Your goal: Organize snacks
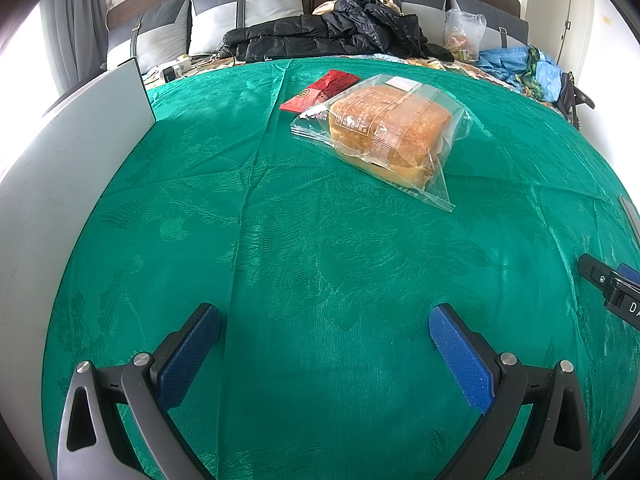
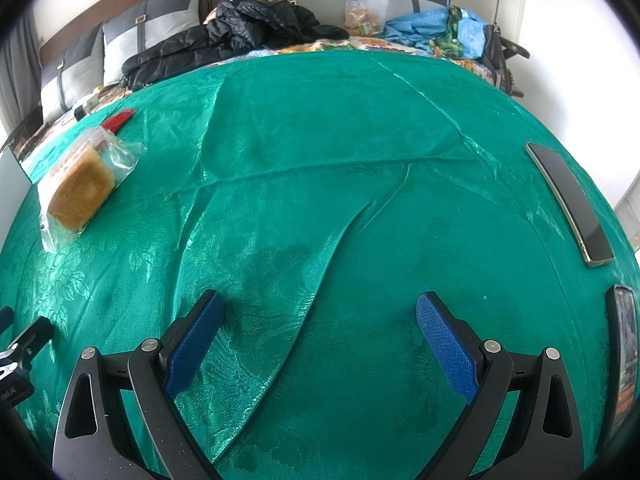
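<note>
Left tool (image 1: 324, 330), right tool (image 2: 318, 316): jaws spread wide, holding nothing.

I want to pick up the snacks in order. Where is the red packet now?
The red packet lies flat on the green cloth, just behind the bagged bread and touching it. In the right wrist view it is far left.
</note>
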Motion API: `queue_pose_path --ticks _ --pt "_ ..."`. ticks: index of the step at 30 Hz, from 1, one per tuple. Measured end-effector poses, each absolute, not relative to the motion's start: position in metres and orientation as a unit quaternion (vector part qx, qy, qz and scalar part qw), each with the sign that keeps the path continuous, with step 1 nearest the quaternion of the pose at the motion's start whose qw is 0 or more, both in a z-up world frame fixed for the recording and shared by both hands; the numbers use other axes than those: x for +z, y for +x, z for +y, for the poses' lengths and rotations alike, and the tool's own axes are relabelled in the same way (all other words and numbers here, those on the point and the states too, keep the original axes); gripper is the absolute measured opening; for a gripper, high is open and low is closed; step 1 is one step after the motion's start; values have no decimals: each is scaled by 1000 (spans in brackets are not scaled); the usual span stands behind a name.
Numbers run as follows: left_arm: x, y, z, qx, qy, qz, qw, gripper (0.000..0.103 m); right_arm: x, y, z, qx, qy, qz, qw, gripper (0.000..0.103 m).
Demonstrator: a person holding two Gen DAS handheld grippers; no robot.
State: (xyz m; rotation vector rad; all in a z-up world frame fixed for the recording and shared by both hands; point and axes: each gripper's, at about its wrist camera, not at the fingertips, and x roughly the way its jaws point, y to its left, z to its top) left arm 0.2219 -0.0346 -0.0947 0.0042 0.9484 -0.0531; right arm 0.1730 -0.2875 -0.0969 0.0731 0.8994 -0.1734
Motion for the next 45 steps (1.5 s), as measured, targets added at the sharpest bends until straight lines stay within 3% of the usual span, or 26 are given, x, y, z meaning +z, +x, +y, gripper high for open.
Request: queue_pose_path --ticks 10,13,15,22,28,31,32,34,35,40,45 --pt "-95 222 -34 -27 3 457 889 103 -97 173 -288 -84 35 434 896 99" --pt "-93 233 -33 -65 26 492 868 103 -97 173 -288 -84 35 434 896 99" --pt "-84 253 -27 -94 33 513 853 103 -97 172 -288 -84 35 434 896 99" --pt "-29 368 -7 -83 30 478 874 103 -97 172 -288 -84 35 434 896 99" --pt "-45 467 -24 -51 89 499 860 99 -97 172 -288 -84 35 434 896 99" --pt "-70 485 -34 -51 102 520 847 91 -97 173 -288 -84 35 434 896 99" --pt "-77 488 -37 -53 107 525 843 79 -97 173 -287 -84 35 434 896 99" --pt "-82 488 -36 -83 79 524 844 43 -97 171 -288 -84 35 434 896 99" --pt "-82 483 -34 -86 65 522 846 14 -97 170 -288 -84 35 436 896 99" --pt "-73 421 -10 -64 26 509 858 13 -96 171 -290 -83 36 436 896 99" --pt "-55 302 49 -20 -46 503 863 12 -96 173 -289 -84 35 436 895 99"
